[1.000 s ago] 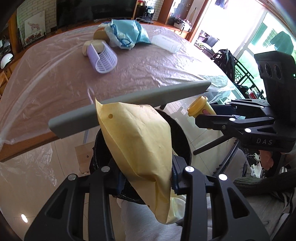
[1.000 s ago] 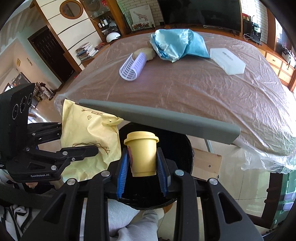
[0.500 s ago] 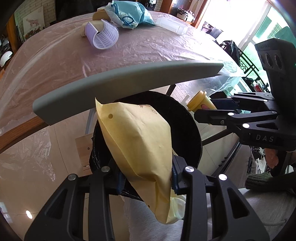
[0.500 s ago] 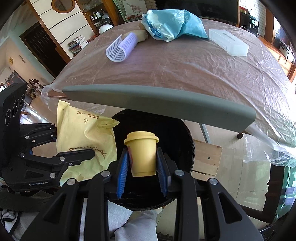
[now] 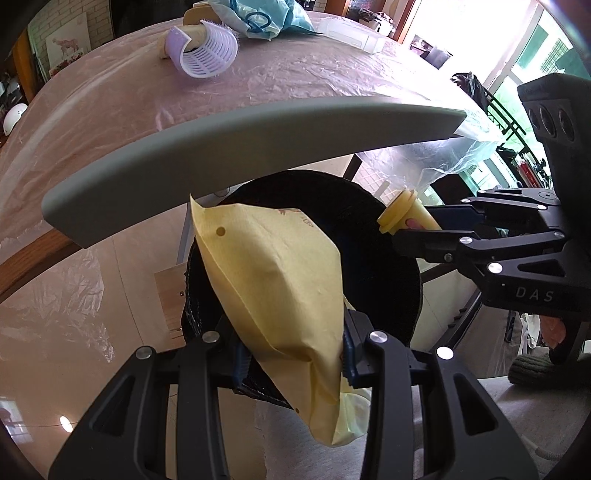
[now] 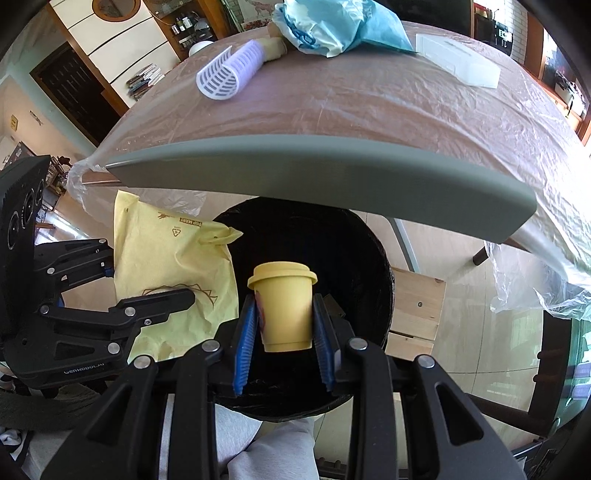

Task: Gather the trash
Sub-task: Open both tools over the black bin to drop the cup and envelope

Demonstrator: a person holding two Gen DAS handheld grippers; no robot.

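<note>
My left gripper [image 5: 291,350] is shut on a yellow paper bag [image 5: 273,280] and holds it over the left side of a black trash bin [image 5: 391,266]. My right gripper [image 6: 284,332] is shut on a yellow lidded cup [image 6: 284,306] and holds it upright over the bin's dark opening [image 6: 332,240]. The bag also shows in the right wrist view [image 6: 166,266], with the left gripper [image 6: 162,301] on it. The cup shows in the left wrist view [image 5: 406,216], lying sideways in the right gripper [image 5: 436,225]. The bin's grey lid [image 6: 314,166] stands raised behind both.
Behind the bin is a table [image 6: 369,107] under clear plastic sheet. On it lie a lilac slotted holder [image 6: 229,70], a blue plastic bag [image 6: 340,26] and a clear plastic box [image 6: 458,62]. A wooden box [image 6: 417,306] stands on the floor right of the bin.
Both grippers have come closer over the bin with their loads. The bin's opening and grey lid now fill more of each view.
</note>
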